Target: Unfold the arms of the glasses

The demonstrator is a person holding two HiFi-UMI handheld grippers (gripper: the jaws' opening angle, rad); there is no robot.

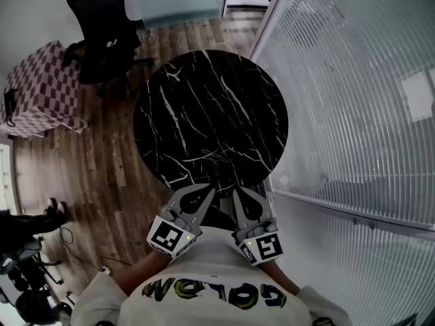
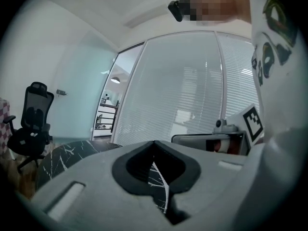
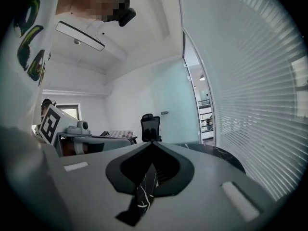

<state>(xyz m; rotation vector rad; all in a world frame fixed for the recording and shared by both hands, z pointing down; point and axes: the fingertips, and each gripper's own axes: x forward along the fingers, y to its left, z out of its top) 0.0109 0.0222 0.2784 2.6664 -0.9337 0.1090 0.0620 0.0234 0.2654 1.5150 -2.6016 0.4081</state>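
The left tongs [image 1: 206,190] and right tongs [image 1: 239,193] are closed, empty, side by side at the near edge of the surface [image 1: 204,107]. No glasses show, so their direction cannot be told.

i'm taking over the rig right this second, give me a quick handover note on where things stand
Left gripper: shut, nothing between its jaws, held close to the person's chest at the near edge of the table.
Right gripper: shut and empty too, right beside the left one.
Glasses: not in any view. The visible part of the round black marble table shows none; the grippers hide a strip of its near edge.
Done: nothing that shows.
Left: locate the glasses, then unfold both arms.
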